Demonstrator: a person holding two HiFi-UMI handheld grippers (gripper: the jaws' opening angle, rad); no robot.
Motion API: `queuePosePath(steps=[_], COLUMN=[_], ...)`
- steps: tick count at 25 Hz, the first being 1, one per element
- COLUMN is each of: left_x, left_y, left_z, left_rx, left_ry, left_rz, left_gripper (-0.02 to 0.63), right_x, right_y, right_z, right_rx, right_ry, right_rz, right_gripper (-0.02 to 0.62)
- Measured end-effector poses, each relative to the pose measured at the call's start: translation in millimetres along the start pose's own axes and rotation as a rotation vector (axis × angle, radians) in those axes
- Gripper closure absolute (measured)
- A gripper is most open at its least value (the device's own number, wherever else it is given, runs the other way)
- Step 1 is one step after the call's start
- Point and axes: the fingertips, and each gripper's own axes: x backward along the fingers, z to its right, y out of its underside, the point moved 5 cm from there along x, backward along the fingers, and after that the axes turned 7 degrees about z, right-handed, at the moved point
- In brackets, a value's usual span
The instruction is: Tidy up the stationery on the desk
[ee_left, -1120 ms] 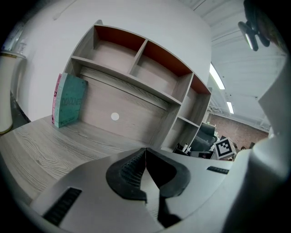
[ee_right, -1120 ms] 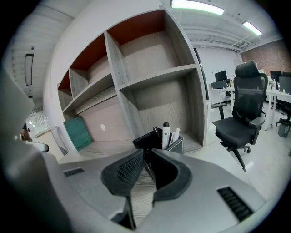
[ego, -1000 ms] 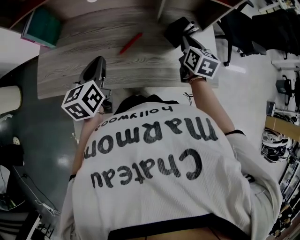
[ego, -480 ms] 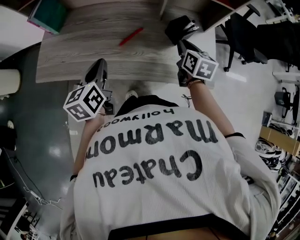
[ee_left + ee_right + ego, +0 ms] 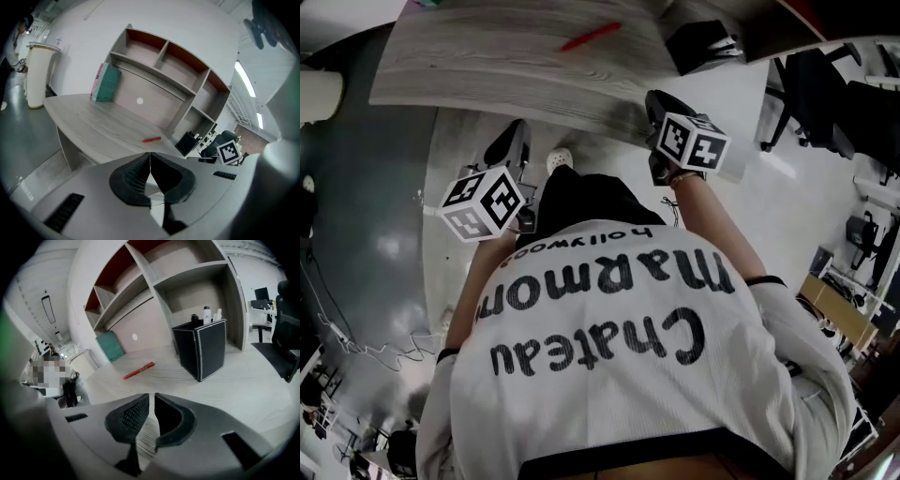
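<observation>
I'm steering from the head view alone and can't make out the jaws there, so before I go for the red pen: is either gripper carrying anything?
Observer: No. The left gripper has its jaws together, with nothing between them.
Operator: And the right one?
Observer: The right gripper is empty too. A narrow gap shows between its jaws, which have just been closing.
Operator: Is anything already in the black holder?
Observer: Yes, a few items stick out of the top of the holder, but I can't tell what they are.
</observation>
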Motion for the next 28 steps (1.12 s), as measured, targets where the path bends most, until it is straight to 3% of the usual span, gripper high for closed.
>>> queuePosePath(steps=[5,10,13,17,23,28], left_x=[4.8,-14.9,-24.9,-40.4,-62.6,-71.2], left_y=[-11.0,-48.4,-70.3,-84.5,-109.6,-118.7], left_z=[-27.8,-32.9,-50.3,-88.5,-120.6,-142.1], left_rx=[0.031,-0.127,-0.084,-0.041,-0.023,0.008], left_ry=[-0.03,0.034,0.059,0.015,0.027,0.024], left_rz=[0.035,0.09,0.12,0.099,0.094,0.078], left_gripper=[0.589,0.589,0.589,0.589,0.589,0.589], right_x=[-27.1,-63.6,-86.4,-114.3,-150.9,-166.5], right_y=[-7.4,-26.7,-32.0,-32.4,-48.6,-48.3], right_z=[-47.2,-89.8,-108.3,-128.3,-138.3,-147.8], right_rx=[0.071,0.128,0.116,0.163,0.514,0.851], right_ry=[-0.11,-0.168,-0.205,-0.252,-0.312,-0.422], right_rz=[-0.047,-0.073,-0.114,-0.191,-0.306,-0.515], right_gripper=[0.548,0.548,0.535,0.532,0.497,0.454])
